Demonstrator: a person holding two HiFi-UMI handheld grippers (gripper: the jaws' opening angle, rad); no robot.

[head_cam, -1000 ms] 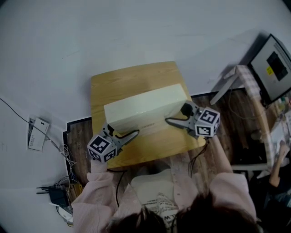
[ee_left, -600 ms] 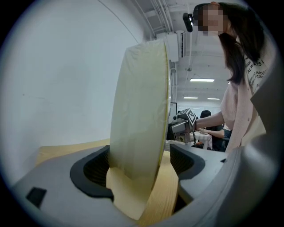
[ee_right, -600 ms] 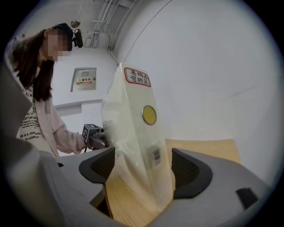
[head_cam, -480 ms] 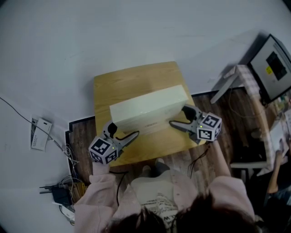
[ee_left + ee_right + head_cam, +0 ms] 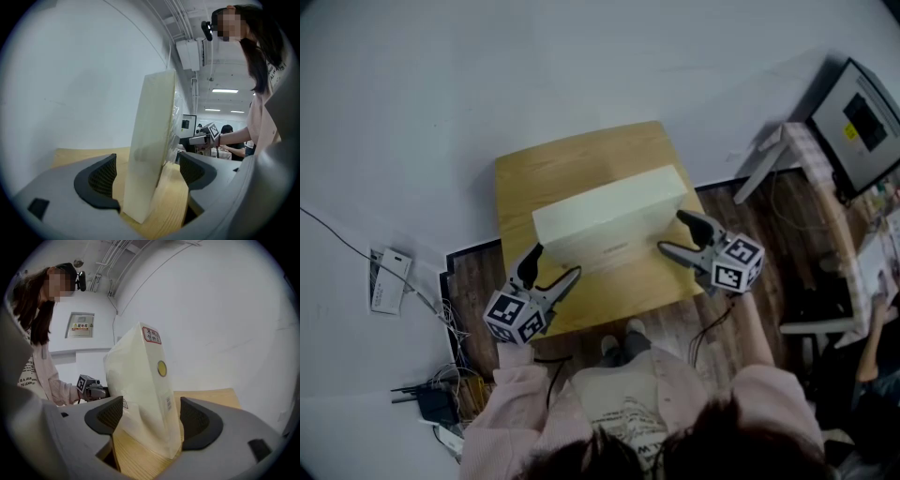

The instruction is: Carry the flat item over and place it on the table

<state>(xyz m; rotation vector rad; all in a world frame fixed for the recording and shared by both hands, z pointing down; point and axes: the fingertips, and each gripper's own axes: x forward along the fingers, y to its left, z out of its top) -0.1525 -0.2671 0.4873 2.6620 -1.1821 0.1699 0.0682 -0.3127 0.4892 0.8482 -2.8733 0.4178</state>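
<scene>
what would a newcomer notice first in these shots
A flat cream box lies across the middle of a small wooden table. The left gripper and right gripper sit at its two ends, both with jaws apart and not clamping it.

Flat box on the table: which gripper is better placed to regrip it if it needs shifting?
Probably right, narrowly. Both are open, but the right gripper has the end of the box centred between its jaws, while the left gripper sees it off-centre.
</scene>
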